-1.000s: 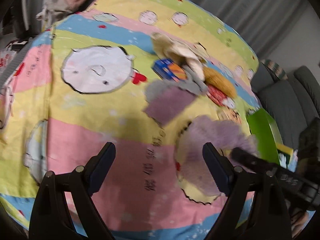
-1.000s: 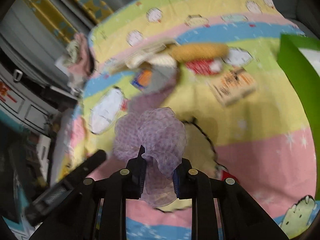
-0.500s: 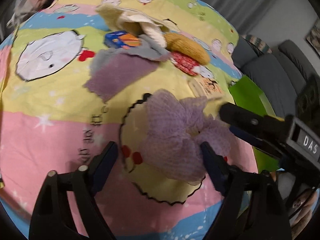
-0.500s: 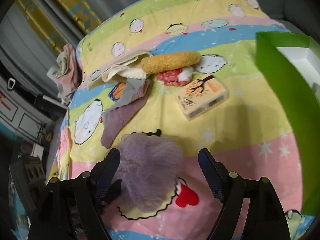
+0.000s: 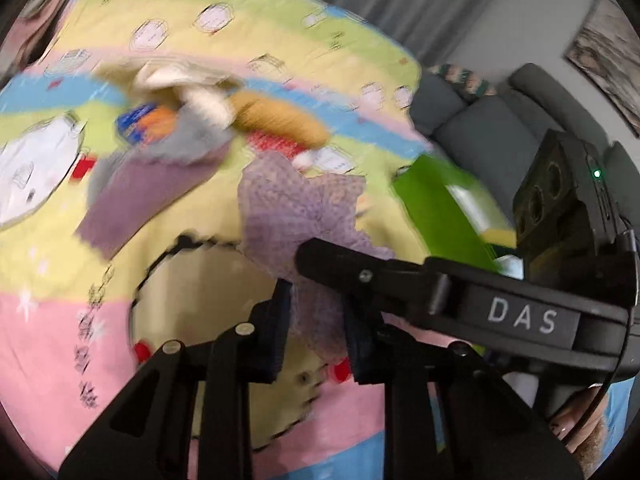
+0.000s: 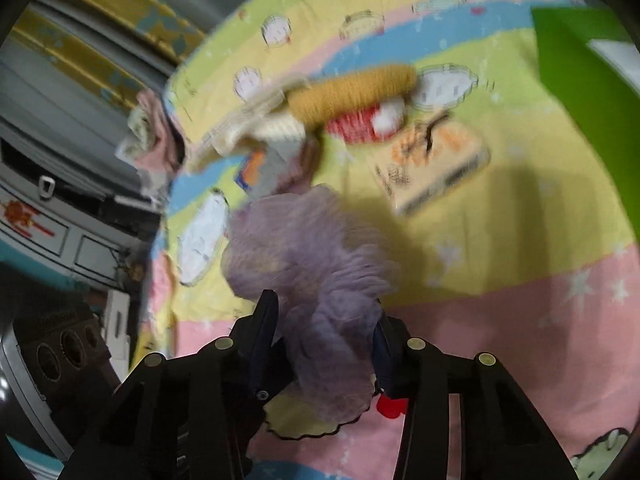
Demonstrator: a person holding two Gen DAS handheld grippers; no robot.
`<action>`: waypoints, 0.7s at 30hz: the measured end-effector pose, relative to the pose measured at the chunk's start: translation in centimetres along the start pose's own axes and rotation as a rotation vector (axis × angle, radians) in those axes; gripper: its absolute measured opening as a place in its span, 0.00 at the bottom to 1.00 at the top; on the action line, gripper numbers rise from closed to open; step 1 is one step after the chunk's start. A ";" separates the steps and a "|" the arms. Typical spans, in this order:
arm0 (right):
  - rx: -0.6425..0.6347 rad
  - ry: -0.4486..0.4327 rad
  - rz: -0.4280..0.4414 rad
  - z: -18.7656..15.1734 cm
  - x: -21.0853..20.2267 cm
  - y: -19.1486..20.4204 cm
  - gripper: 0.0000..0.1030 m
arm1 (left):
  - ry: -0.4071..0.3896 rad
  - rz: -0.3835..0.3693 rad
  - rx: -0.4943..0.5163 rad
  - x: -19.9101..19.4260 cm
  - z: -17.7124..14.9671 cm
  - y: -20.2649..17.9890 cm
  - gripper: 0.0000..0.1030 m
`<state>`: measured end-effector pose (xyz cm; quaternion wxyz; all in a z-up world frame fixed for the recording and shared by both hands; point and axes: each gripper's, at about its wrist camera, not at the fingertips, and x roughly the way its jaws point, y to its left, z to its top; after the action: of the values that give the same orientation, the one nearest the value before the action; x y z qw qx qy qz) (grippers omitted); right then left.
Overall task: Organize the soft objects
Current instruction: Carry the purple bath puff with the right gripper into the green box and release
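Observation:
A lilac mesh bath puff (image 5: 292, 208) hangs above the striped cartoon bedsheet (image 5: 60, 320). My left gripper (image 5: 316, 324) is shut on its lower part. My right gripper (image 6: 324, 328) is also shut on the puff (image 6: 304, 248), and one of its fingers (image 5: 360, 272) crosses the left wrist view just in front of my left one. A pile of soft things lies behind: a purple cloth (image 5: 136, 196), a grey cloth (image 5: 188, 144), a mustard knit roll (image 6: 352, 88), cream cloths (image 6: 256, 120) and a red and white knit piece (image 6: 360, 124).
A green box (image 6: 580, 68) stands at the right edge of the bed, also in the left wrist view (image 5: 436, 204). A printed tissue pack (image 6: 436, 164) and a blue and orange pack (image 5: 144, 124) lie near the pile. A grey sofa (image 5: 480, 128) stands beyond the bed.
My left gripper closed on the puff, which was between its open jaws. My right gripper, open half a second ago, closed on it again. The puff has risen off the sheet.

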<state>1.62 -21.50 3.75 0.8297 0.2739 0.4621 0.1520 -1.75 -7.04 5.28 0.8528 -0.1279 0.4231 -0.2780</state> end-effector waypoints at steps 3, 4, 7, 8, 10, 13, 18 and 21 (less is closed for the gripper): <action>0.015 -0.103 -0.001 0.8 -3.2 -0.6 0.45 | -0.047 -0.044 0.050 -0.2 1.0 -2.3 0.20; 0.027 -0.132 -0.002 1.1 -4.2 -1.0 0.45 | -0.058 -0.058 0.063 -0.2 1.4 -3.3 0.20; 0.054 -0.236 -0.037 1.8 -7.9 -2.2 0.45 | -0.077 -0.095 0.124 0.4 2.6 -6.5 0.20; 0.057 -0.270 -0.054 1.9 -9.1 -2.7 0.45 | -0.085 -0.108 0.158 0.6 2.9 -7.8 0.20; 0.064 -0.324 -0.086 2.2 -10.9 -3.6 0.45 | -0.089 -0.127 0.212 1.4 3.5 -9.9 0.20; 0.106 -0.415 -0.127 2.5 -13.9 -5.7 0.45 | -0.072 -0.166 0.266 2.8 4.5 -12.9 0.20; 0.200 -0.494 -0.188 3.0 -16.8 -9.6 0.45 | -0.029 -0.224 0.328 5.6 5.1 -16.5 0.20; 0.249 -0.500 -0.217 3.7 -17.2 -11.7 0.45 | 0.011 -0.236 0.339 7.8 5.2 -18.0 0.20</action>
<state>-4.30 -40.74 10.10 0.8892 0.3514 0.2851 -0.0675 -0.40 -26.28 11.59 0.8212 -0.0298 0.3572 -0.4439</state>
